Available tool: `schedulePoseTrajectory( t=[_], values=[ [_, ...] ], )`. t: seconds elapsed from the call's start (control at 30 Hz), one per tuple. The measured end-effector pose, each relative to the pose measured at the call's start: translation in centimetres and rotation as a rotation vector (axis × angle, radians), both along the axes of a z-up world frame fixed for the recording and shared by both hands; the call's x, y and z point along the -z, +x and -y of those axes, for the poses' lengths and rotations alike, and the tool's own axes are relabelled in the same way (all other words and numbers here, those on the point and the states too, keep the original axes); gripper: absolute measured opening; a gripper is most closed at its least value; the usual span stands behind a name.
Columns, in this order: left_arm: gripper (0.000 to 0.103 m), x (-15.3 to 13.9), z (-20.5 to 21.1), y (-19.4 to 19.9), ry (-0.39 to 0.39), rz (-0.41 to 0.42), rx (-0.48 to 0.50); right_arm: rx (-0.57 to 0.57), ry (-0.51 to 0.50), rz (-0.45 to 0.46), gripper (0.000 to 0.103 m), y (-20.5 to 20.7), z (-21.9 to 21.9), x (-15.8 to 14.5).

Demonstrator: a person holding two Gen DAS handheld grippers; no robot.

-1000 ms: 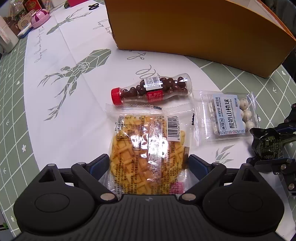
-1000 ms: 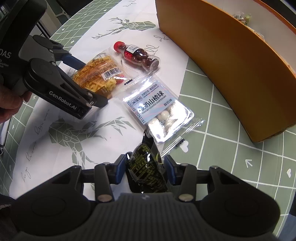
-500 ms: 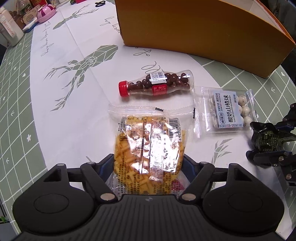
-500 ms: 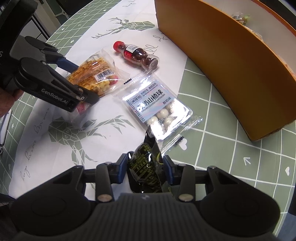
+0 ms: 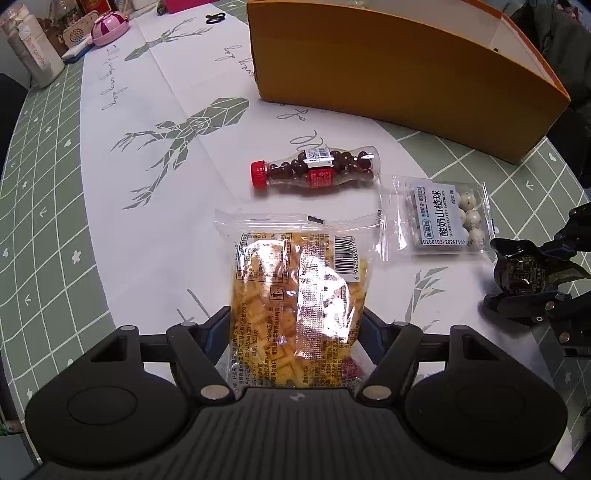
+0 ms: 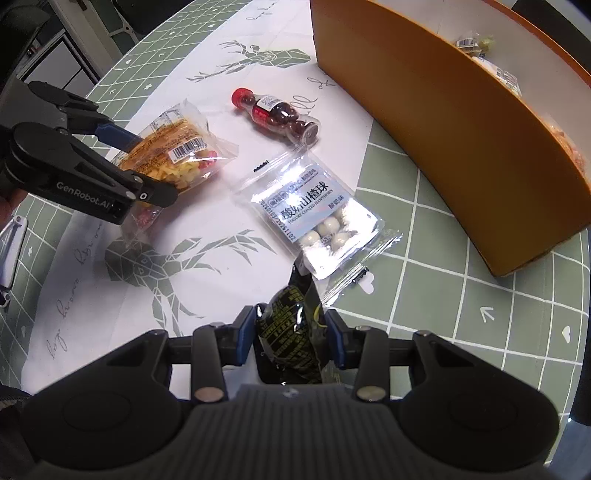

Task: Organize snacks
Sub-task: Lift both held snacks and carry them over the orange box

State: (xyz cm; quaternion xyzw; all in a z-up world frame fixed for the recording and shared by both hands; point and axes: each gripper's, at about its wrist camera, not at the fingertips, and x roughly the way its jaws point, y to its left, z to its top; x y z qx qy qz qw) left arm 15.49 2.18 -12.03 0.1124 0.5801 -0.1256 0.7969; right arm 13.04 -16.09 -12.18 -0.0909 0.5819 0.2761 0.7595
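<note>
My left gripper (image 5: pixel 295 328) is shut on a clear bag of yellow crackers (image 5: pixel 295 295) and holds it above the table; both also show in the right wrist view (image 6: pixel 173 151). My right gripper (image 6: pixel 290 332) is shut on a small dark green packet (image 6: pixel 290 332), seen at the right edge of the left wrist view (image 5: pixel 524 273). A small bottle of dark candies with a red cap (image 5: pixel 317 171) lies on the white cloth. A clear pouch of white yogurt balls (image 5: pixel 441 221) lies beside it. The orange box (image 5: pixel 406 70) stands behind them.
The orange box interior (image 6: pixel 495 66) holds several wrapped snacks. The table has a green grid mat (image 5: pixel 37 184) and a white deer-print cloth (image 5: pixel 177 129). A pink object (image 5: pixel 109 22) and jars stand at the far left corner.
My left gripper has closed on the cracker bag and lifted it up and back from the table. My right gripper has stayed shut on the dark packet, nearly in place.
</note>
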Motion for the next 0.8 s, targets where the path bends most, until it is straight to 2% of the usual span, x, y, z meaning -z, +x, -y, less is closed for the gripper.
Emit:
schedulePoseTrajectory(
  t=[0.47, 0.8],
  values=[
    [0.08, -4.2, -1.0, -2.5, -0.03, 0.078, -0.023, 0.018, 0.032, 0.025, 0.04, -1.2, 0.5, -2.5],
    [0.08, -7.2, -0.3, -2.7, -0.023, 0.142, 0.003, 0.059, 0.072, 0.079, 0.04, -0.6, 1.3, -6.5]
  ],
)
